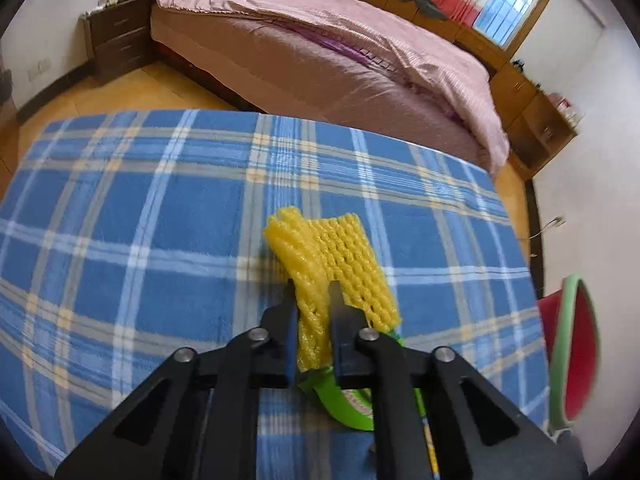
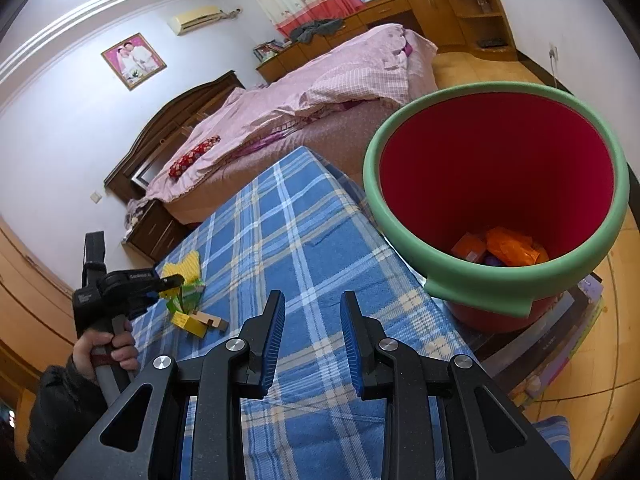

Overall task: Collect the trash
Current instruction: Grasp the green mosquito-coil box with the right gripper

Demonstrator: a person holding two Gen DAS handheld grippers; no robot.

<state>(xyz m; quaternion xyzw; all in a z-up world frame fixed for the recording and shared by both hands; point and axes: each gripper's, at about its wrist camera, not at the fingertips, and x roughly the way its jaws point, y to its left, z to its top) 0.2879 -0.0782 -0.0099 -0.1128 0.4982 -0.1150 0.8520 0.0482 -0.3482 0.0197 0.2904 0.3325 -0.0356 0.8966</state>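
A yellow foam net sleeve (image 1: 332, 260) lies on the blue plaid tablecloth (image 1: 140, 220). My left gripper (image 1: 314, 292) is shut on its near end. A green wrapper (image 1: 344, 400) lies under the gripper. In the right wrist view the left gripper (image 2: 170, 280) and the yellow net (image 2: 184, 266) sit at the table's far left. My right gripper (image 2: 312, 300) is open and empty above the cloth. A red bin with a green rim (image 2: 496, 272) stands right of the table, holding orange trash (image 2: 508, 250).
A yellow box and a wooden piece (image 2: 200, 322) lie by the green wrapper (image 2: 188, 296). The bin's rim (image 1: 568, 344) shows at the right of the left wrist view. A bed with pink covers (image 1: 320, 48) stands beyond the table.
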